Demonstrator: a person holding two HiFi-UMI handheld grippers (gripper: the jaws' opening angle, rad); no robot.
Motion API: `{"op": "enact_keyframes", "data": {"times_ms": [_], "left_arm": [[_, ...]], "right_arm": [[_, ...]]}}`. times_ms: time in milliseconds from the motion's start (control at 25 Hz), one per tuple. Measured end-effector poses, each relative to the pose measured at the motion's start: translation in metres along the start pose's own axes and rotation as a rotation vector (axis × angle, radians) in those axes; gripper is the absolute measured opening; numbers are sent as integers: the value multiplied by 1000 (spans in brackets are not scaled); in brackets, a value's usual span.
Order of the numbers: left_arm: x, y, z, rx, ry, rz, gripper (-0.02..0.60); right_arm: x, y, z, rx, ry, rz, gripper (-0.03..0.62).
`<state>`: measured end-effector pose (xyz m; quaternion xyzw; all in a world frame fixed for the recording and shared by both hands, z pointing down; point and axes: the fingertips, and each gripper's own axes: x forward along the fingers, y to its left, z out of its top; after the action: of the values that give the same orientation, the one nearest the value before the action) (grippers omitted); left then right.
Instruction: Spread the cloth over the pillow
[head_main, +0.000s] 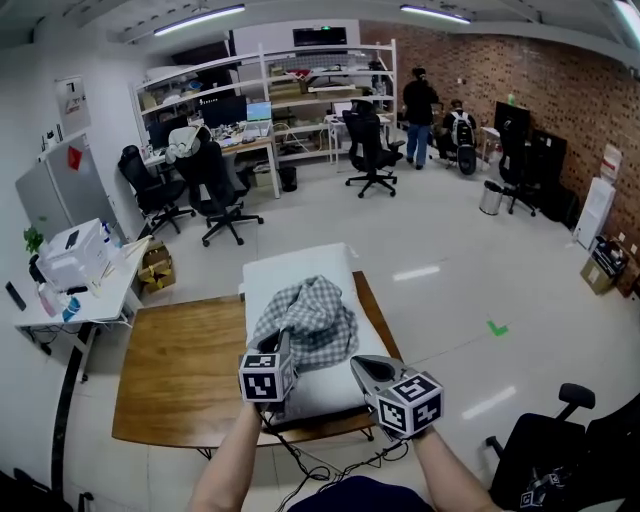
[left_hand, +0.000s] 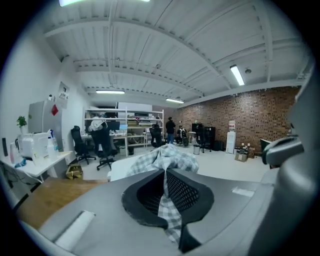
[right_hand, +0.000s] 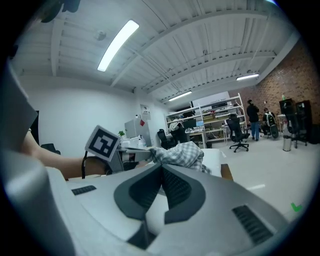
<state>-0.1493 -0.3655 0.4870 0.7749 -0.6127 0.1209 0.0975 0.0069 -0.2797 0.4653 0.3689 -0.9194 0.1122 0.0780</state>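
- Room: open workshop office with a pale glossy floor (head_main: 450, 230), a red brick wall (head_main: 470, 60) along the far right and a white ceiling with strip lights.
- White metal shelving (head_main: 300, 70) stands against the far wall, loaded with boxes and monitors. Black swivel office chairs (head_main: 215, 180) stand in front of it, and two people (head_main: 418, 100) are at the far right.
- White side desk (head_main: 90, 300) at the left, carrying a white boxy printer (head_main: 72, 255).
- Surface: brown rectangular wooden table (head_main: 180, 370), near centre, its left half bare.
- White oblong pillow (head_main: 300, 270) lies along the right part of the table, running from near to far.
- Grey-and-white checked cloth (head_main: 310, 320) sits bunched in a heap on the near half of the pillow. The far half of the pillow is uncovered.
- Left gripper (head_main: 286, 338), grey with a marker cube, is at the near edge of the cloth heap. Its fingers are closed tight on a fold of the checked cloth, which runs up between the black ribbed pads and hangs out below them.
- Right gripper (head_main: 360, 367), also grey with a marker cube, is at the near right corner of the pillow, just right of the left gripper. Its fingers are pressed together with no cloth between them, and the white pillow shows beneath them. The cloth heap lies just beyond its tips.
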Motion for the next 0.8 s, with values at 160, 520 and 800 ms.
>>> {"op": "enact_keyframes", "data": {"times_ms": [160,520,800], "left_arm": [[-13,6,39,2,-64,-6,17],[-55,5,130,41,-229,-38,15],[-71,2,194,104,-299,-44,15]], "right_arm": [[0,8,-1,-2,2,18,9],[-7,24,6,-19,-14,37,9],[-11,37,16,-41,-29,55,9]]}}
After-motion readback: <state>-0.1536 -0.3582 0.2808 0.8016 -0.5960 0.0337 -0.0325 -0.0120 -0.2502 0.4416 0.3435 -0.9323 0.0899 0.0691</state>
